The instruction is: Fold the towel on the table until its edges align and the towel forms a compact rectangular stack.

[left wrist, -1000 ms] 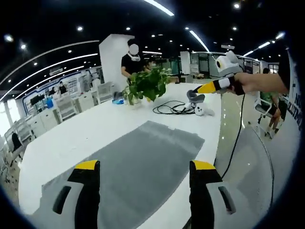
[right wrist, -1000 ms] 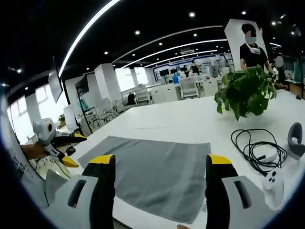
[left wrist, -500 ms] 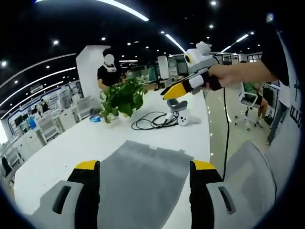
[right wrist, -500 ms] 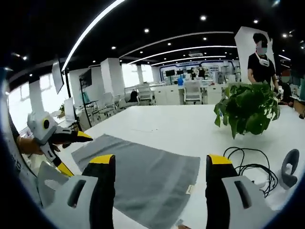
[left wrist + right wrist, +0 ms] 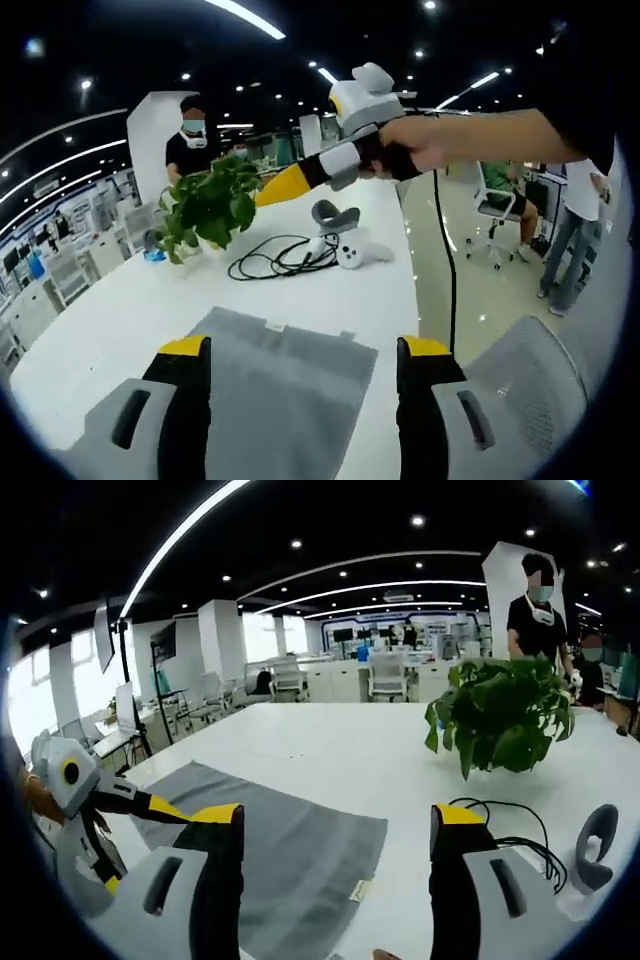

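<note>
I take this for the very start of the fold: the flat grey rectangular towel (image 5: 275, 385) lies spread in a single layer on the white table (image 5: 120, 310), and neither of my tools has hold of it yet. My left gripper (image 5: 300, 350) hangs over the towel with its yellow-tipped jaws wide apart and nothing between them; my right gripper (image 5: 335, 818) is likewise released, jaws spread above the towel's near side. In the left gripper view my right-hand tool floats high beyond the towel's far edge, jaws seemingly together — too small to be sure. Next I'd judge I must bring both down to the two corners of one short edge, pinch, and carry that edge across to meet the opposite one. Beyond the towel's far edge sit a coiled black cable (image 5: 275, 265), a pale handheld controller with a grey ring (image 5: 345, 240) and a leafy green potted plant (image 5: 500, 715) — near, but apart from the cloth. To the towel's side the table edge runs close, so the fold should travel inward, over bare tabletop.
</note>
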A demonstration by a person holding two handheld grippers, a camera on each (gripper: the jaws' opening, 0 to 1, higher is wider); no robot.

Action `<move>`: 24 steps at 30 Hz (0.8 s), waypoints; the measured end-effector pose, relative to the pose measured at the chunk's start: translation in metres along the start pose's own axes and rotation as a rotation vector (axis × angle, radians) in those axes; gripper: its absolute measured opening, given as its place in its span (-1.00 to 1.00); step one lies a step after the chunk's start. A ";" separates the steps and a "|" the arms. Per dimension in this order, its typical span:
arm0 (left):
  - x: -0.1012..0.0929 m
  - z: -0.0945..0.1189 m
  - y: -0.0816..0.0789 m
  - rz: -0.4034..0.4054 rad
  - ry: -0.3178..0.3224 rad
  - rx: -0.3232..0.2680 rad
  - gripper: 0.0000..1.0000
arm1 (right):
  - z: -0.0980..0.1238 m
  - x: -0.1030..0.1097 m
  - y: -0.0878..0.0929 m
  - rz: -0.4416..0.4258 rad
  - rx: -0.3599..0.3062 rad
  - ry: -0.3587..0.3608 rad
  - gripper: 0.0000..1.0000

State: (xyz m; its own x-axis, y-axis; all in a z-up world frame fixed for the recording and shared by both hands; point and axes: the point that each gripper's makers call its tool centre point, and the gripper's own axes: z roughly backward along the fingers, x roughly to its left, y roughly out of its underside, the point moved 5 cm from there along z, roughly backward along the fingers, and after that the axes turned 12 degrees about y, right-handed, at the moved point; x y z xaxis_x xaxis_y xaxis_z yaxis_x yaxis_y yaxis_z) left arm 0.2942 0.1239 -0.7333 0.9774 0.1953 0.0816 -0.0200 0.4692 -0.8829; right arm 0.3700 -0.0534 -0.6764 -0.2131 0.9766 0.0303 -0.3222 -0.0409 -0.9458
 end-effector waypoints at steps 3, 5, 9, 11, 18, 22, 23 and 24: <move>0.000 -0.009 0.001 -0.013 0.000 0.008 0.50 | -0.008 -0.003 0.004 -0.007 0.006 0.001 0.51; -0.001 -0.014 0.002 -0.020 0.018 0.016 0.50 | -0.013 -0.005 0.006 -0.007 0.010 0.003 0.50; -0.002 -0.028 0.008 -0.043 0.057 0.043 0.49 | -0.029 -0.012 0.011 -0.043 0.016 0.014 0.47; -0.003 -0.034 0.011 -0.046 0.069 0.056 0.49 | -0.035 -0.012 0.012 -0.035 0.022 0.015 0.47; -0.010 -0.057 0.025 -0.057 0.109 0.103 0.43 | -0.062 -0.013 0.019 -0.033 0.040 -0.001 0.45; -0.011 -0.068 0.035 -0.082 0.111 0.136 0.26 | -0.077 -0.010 0.027 -0.010 0.064 -0.020 0.44; -0.011 -0.072 0.038 -0.094 0.118 0.144 0.20 | -0.078 -0.010 0.027 -0.009 0.066 -0.022 0.44; -0.012 -0.074 0.040 -0.097 0.126 0.151 0.17 | -0.082 -0.009 0.029 -0.005 0.070 -0.028 0.44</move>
State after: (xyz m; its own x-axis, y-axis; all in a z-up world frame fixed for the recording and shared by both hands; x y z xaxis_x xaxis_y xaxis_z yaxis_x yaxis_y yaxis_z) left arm 0.2978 0.0762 -0.8039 0.9946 0.0381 0.0964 0.0537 0.6063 -0.7934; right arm 0.4384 -0.0459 -0.7307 -0.2365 0.9706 0.0453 -0.3873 -0.0514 -0.9205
